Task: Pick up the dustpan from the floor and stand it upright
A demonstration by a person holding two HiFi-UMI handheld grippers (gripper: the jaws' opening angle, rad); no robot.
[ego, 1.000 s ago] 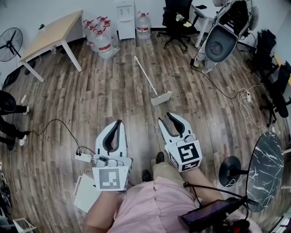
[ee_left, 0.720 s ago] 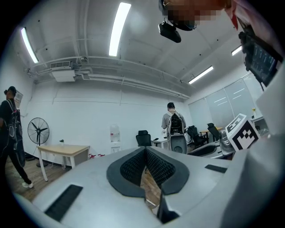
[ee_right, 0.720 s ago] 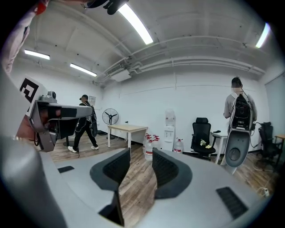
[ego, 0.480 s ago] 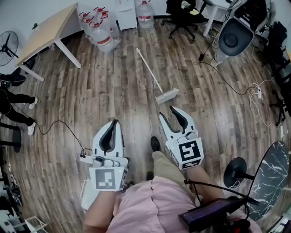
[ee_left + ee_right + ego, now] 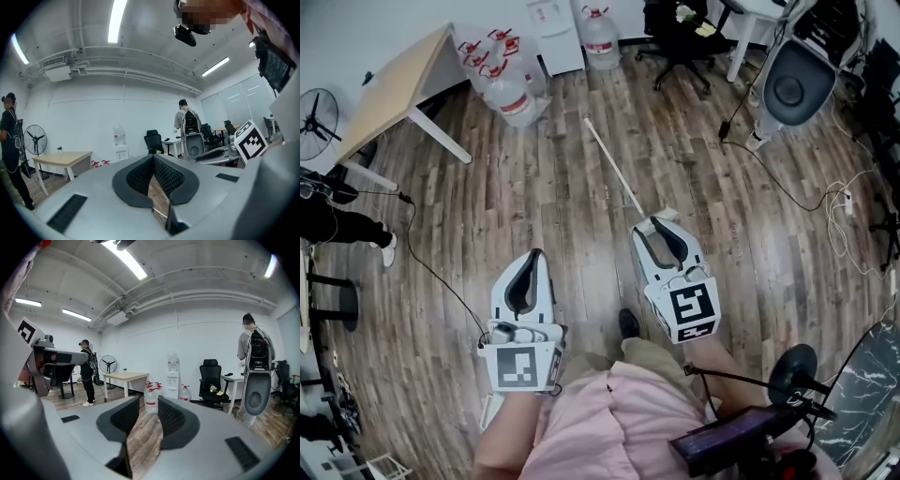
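So the dustpan [image 5: 614, 165] is flat on the wood floor [image 5: 534, 178], not upright. Its long pale handle runs diagonally up and to the left in the head view, and the pan end sits right at the tips of the right gripper [image 5: 659, 228], partly hidden behind them. Can't tell from there whether the gripper is touching it.

Right gripper: jaws spread, nothing between them. In the right gripper view [image 5: 148, 401] you just see floor and a water bottle [image 5: 150, 401] through the gap, so it's pointing out across the room, and the dustpan doesn't show there at all.

Left gripper [image 5: 535, 254]: jaws pressed together at the tips, pinching nothing. The left gripper view [image 5: 153, 158] shows the ribbed pads meeting at the tip, with only a sliver of floor below that. It's well to the left of the dustpan, out over bare floor.

The person is in a pink top [image 5: 600, 422], with one dark shoe [image 5: 628, 323] showing between the grippers.

Around the room: a wooden table [image 5: 398, 80] at upper left, a cluster of water bottles [image 5: 511, 89] beside it, a fan [image 5: 314, 122] at the left edge, an office chair [image 5: 675, 33] near the top, and a black cable [image 5: 427, 262] trailing across the floor on the left.
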